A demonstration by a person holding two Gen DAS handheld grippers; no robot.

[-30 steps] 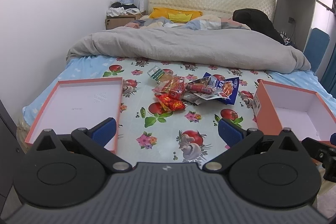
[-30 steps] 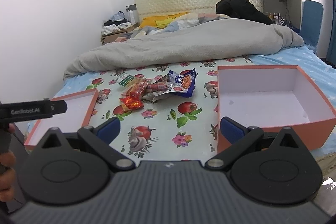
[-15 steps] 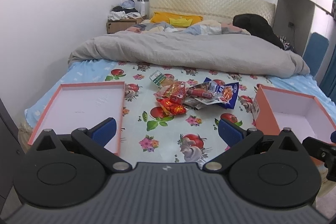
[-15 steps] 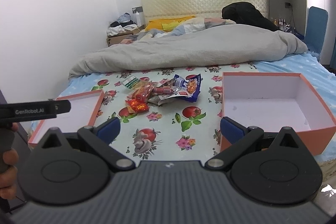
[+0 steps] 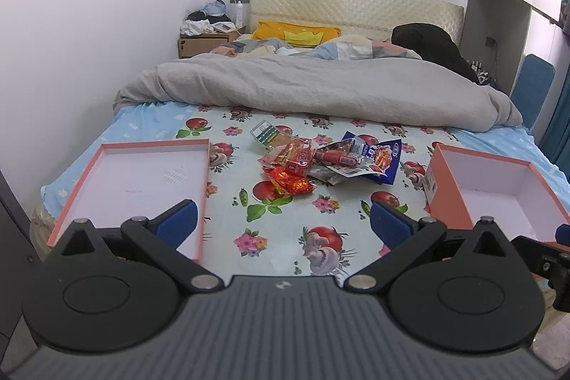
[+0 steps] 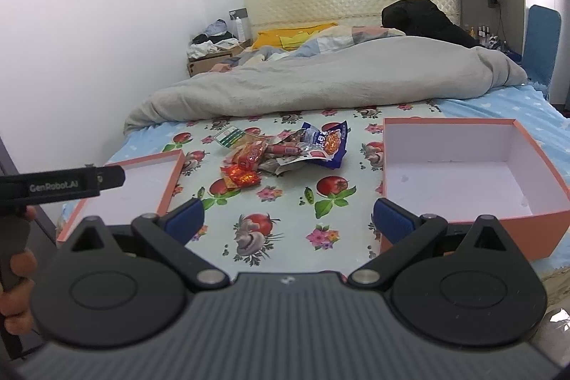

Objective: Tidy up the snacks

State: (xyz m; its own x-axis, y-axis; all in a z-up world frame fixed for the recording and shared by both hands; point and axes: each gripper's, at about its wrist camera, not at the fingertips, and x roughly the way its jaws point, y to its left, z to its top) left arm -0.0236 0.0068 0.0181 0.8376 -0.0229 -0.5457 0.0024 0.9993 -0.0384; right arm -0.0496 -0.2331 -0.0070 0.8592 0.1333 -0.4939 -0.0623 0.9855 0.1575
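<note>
A pile of snack packets (image 5: 320,162) lies in the middle of the flowered sheet; it also shows in the right wrist view (image 6: 285,154). It holds red packets, sausage sticks, a blue bag (image 5: 377,159) and a green-and-white packet (image 5: 265,132). An empty orange box (image 6: 463,180) stands on the right and its shallow lid (image 5: 142,180) lies on the left. My left gripper (image 5: 283,225) and my right gripper (image 6: 288,219) are both open and empty, held short of the pile at the bed's near edge.
A grey duvet (image 5: 320,88) is bunched across the far half of the bed, with pillows and a black garment (image 5: 431,45) at the headboard. A nightstand with clothes (image 5: 205,34) stands at the far left. A blue chair (image 5: 530,84) is at the right.
Both grippers have drawn back and risen a little, so the bed and snack pile look slightly farther away. Nothing on the bed has moved. Both grippers stay open.
</note>
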